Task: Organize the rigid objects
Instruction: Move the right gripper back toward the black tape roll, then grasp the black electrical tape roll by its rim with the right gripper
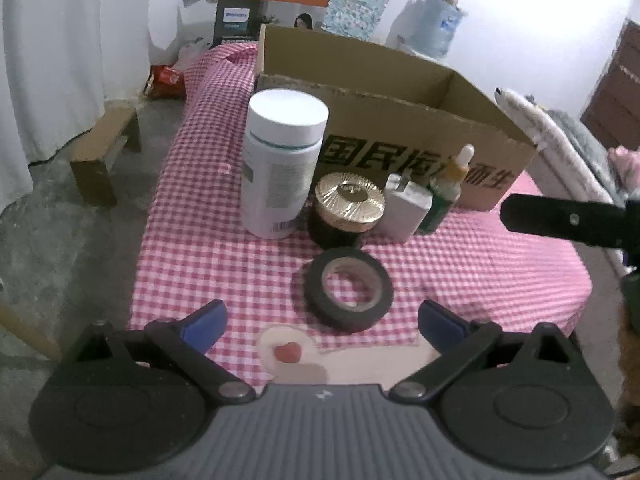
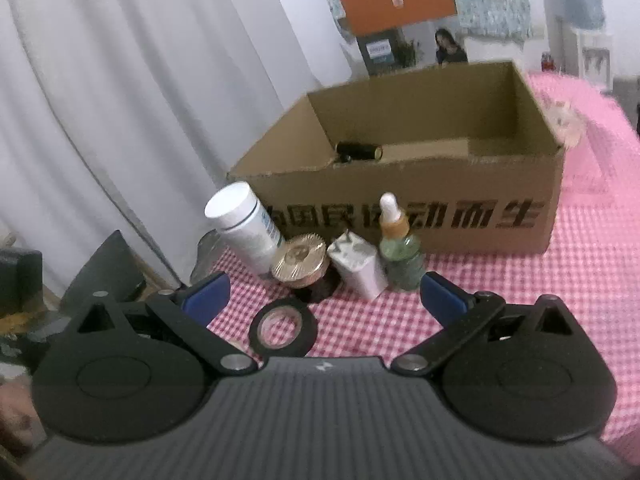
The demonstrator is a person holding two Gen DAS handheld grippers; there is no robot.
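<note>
A brown cardboard box [image 1: 400,120] [image 2: 440,184] stands open on the pink checked cloth, with a small black tube [image 2: 358,151] lying inside it. In front of the box stand a white bottle [image 1: 282,164] [image 2: 244,228], a gold-lidded black jar [image 1: 348,208] [image 2: 298,258], a white charger [image 1: 406,208] [image 2: 358,266] and a green dropper bottle [image 1: 446,196] [image 2: 398,248]. A black tape roll [image 1: 347,288] [image 2: 283,326] lies flat nearer to me. My left gripper [image 1: 320,322] is open just short of the roll, nothing between its fingers. My right gripper [image 2: 323,294] is open too, above the roll.
The checked cloth [image 1: 224,248] covers a bed whose left edge drops to a grey floor with a low wooden stool [image 1: 106,152]. White curtains [image 2: 120,100] hang at the left. A black part of the other gripper [image 1: 568,220] juts in from the right.
</note>
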